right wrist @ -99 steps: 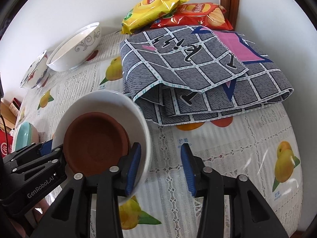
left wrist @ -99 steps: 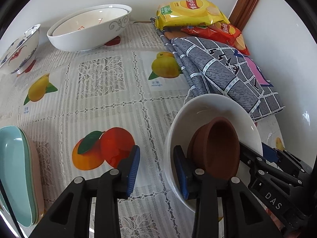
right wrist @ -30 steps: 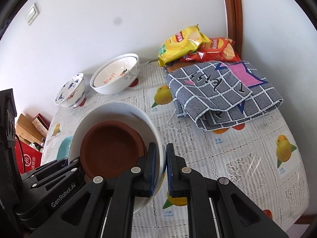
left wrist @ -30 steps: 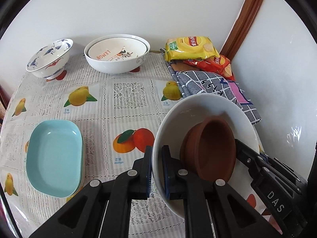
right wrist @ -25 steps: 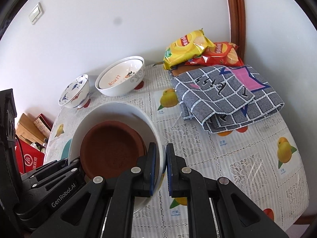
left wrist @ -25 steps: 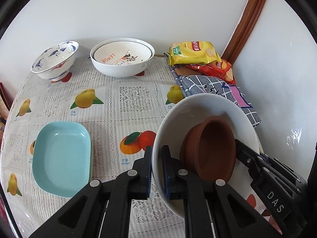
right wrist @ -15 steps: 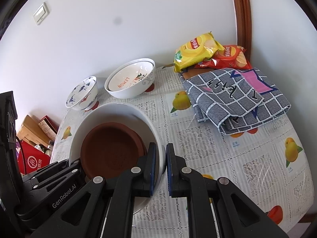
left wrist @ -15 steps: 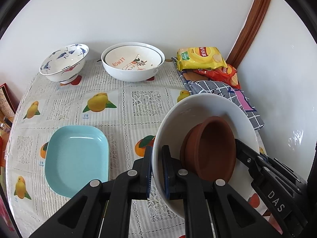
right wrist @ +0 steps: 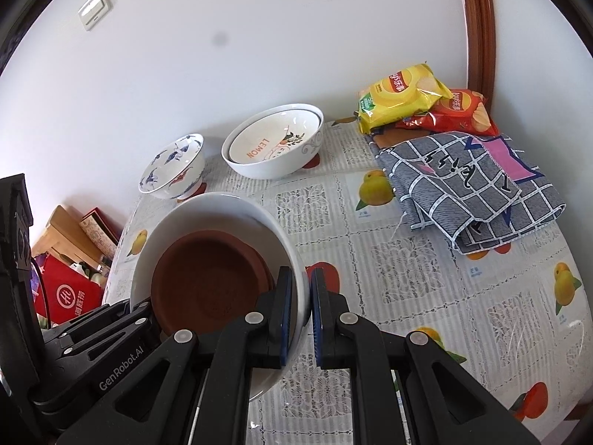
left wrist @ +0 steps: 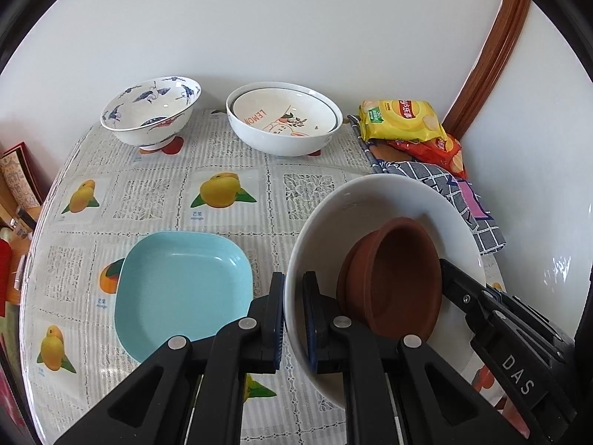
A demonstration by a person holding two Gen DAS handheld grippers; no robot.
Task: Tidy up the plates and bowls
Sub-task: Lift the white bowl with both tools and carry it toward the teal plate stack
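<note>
A large white bowl with a brown bowl inside is held above the table by both grippers. My left gripper is shut on its left rim. My right gripper is shut on its right rim; the white bowl and brown bowl show there too. Below lies a light blue plate. At the back stand a blue-patterned bowl and nested white bowls with "LEMON" lettering.
Yellow and red chip bags and a folded grey checked cloth lie at the back right of the fruit-print tablecloth. The wall runs behind. Boxes and a red bag sit beyond the table's left edge.
Both grippers closed on the white bowl's rim and lifted it with the brown bowl. They have risen and moved left, bringing the blue plate and back bowls into fuller view.
</note>
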